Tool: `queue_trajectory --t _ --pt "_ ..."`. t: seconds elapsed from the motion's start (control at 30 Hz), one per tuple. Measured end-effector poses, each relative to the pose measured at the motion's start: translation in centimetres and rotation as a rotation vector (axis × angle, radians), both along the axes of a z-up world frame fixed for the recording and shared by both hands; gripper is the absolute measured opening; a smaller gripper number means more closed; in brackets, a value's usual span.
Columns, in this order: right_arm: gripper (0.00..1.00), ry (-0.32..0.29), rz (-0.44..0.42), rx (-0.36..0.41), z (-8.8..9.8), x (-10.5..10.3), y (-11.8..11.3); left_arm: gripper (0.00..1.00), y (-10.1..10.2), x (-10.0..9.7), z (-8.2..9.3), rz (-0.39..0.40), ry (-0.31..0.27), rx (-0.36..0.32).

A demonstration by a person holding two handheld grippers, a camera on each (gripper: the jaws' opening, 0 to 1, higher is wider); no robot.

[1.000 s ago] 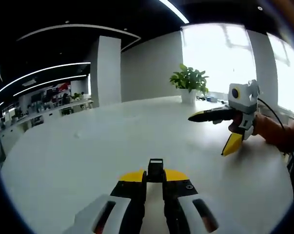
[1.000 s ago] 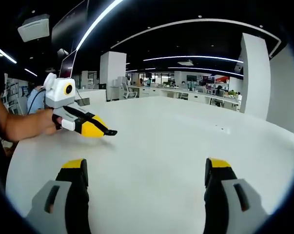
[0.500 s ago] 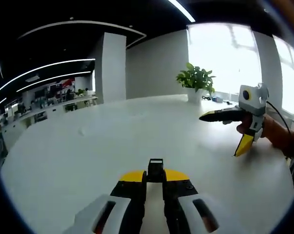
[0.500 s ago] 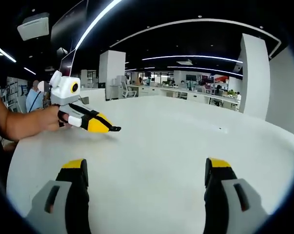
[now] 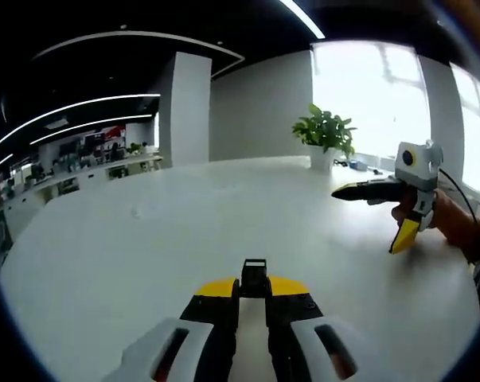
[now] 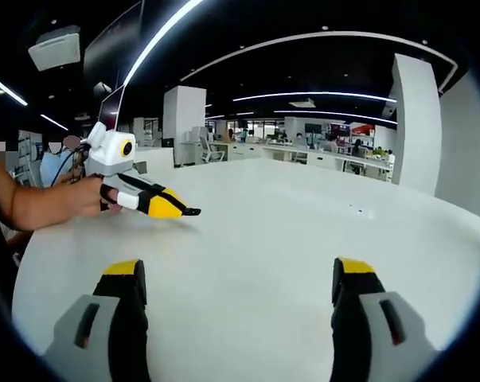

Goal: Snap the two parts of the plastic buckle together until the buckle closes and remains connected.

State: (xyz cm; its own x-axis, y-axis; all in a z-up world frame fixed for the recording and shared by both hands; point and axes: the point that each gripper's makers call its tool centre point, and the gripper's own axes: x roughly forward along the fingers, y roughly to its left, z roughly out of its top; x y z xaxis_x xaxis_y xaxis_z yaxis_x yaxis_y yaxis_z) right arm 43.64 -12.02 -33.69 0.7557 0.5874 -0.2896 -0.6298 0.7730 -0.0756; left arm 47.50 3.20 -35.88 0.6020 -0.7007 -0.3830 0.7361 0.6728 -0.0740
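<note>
No text seems legible on anything here.

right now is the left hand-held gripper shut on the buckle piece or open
Shut on it: the left hand-held gripper has its yellow-tipped jaws pressed together, with the black buckle piece pinched between the tips above the white table.

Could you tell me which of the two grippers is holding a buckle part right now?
The left gripper: its jaws are shut on a small black buckle part. The right gripper has its jaws wide apart with nothing between them.
</note>
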Motion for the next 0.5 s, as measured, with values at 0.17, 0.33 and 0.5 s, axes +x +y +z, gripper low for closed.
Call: queue_trajectory --t 0.17,0.33,0.5 --pt "0.96 0.005 0.000 0.000 -0.02 -0.01 0.14 0.10 0.10 0.06 -0.01 0.004 0.006 -0.001" --pt "0.99 0.001 0.000 -0.005 0.02 -0.02 0.18 0.10 -0.07 0.07 -0.23 -0.002 0.016 0.005" --pt "1.00 -0.009 -0.011 -0.007 0.22 0.11 -0.03 0.10 0.03 0.15 -0.40 -0.001 0.023 0.010"
